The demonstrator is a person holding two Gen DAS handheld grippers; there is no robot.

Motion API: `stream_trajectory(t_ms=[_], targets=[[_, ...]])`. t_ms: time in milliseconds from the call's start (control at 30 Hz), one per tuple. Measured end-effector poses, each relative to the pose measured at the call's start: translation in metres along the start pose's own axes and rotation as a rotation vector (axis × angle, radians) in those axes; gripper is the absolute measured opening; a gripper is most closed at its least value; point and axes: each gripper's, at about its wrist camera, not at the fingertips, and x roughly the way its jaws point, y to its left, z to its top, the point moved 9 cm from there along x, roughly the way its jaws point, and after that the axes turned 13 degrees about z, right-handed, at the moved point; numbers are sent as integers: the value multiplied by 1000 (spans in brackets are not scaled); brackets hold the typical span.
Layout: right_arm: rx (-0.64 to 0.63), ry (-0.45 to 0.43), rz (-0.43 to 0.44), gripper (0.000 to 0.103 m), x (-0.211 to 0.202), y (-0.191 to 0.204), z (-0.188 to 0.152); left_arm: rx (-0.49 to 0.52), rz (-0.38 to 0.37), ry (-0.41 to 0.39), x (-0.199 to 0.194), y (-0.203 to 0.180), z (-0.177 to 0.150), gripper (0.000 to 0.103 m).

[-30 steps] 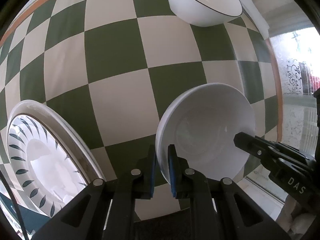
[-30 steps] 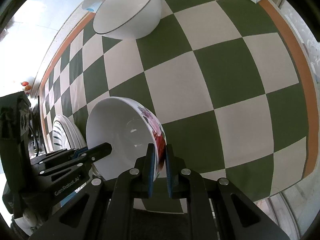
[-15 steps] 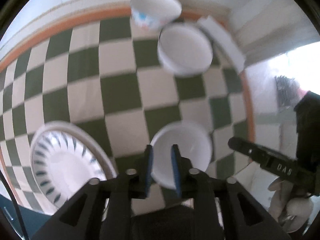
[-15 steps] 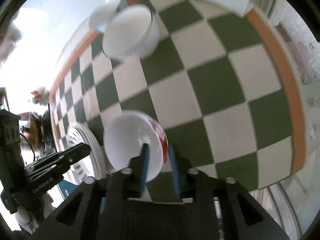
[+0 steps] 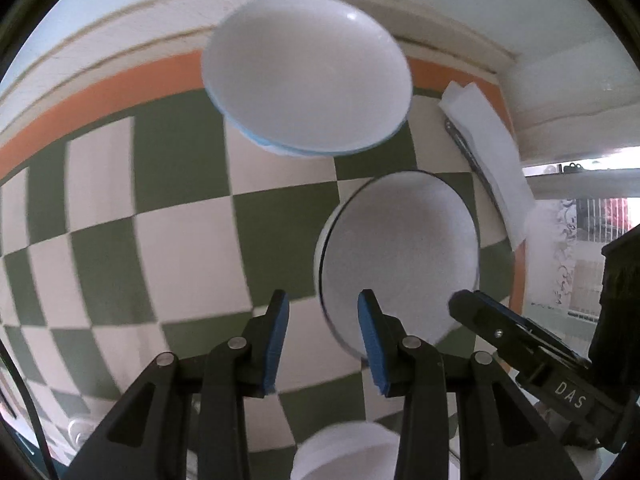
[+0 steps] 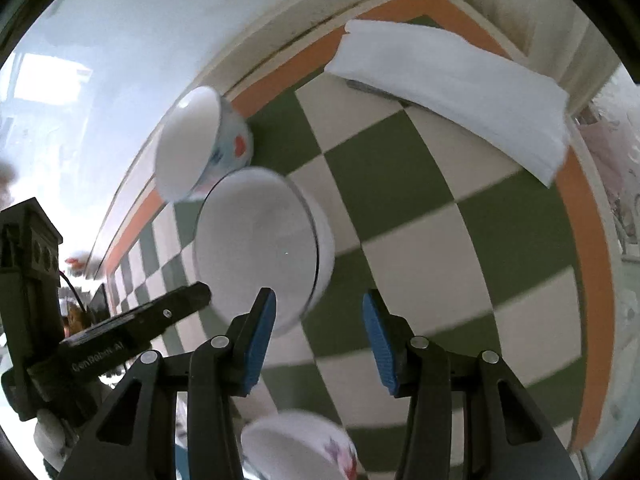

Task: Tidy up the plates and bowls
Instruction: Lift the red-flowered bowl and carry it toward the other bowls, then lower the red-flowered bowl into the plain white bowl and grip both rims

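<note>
The left claw (image 5: pixel 322 322) has just been opening and holds nothing. The right claw (image 6: pixel 318 322) too. The flowered bowl (image 6: pixel 300 446) sits just under them. The dark-rimmed bowl (image 5: pixel 400 256) lies just ahead.

Left gripper (image 5: pixel 322 336) and right gripper (image 6: pixel 318 336): black plastic linkage arms, silver screws, blue ribbed pads. "DAS" lettering at 4 o'clock, "GenRobot.AI" at 8 o'clock.
</note>
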Motion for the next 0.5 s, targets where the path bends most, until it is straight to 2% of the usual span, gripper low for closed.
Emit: stream_trajectory(t_ms=[67,100,133,167,200,500], targets=[[16,1,16,45,9,-1,8,16,5,-13,5,-3,6,27],[20,-5,22,39,13,-1,11,31,16,-18,8,-4,7,15],[22,-7,17,25,16,-1,14,40,25,-16,10,-6,7,15],[18,-10,-12,15,18,-3,16,48,38,-23,11,-6,7,14],[12,-18,-32,12,18,-4,17,57,47,-33,11,-7,7,14],[-45,-25,-78,11,10,4,16,77,46,-62,-2,-9,-3,14]])
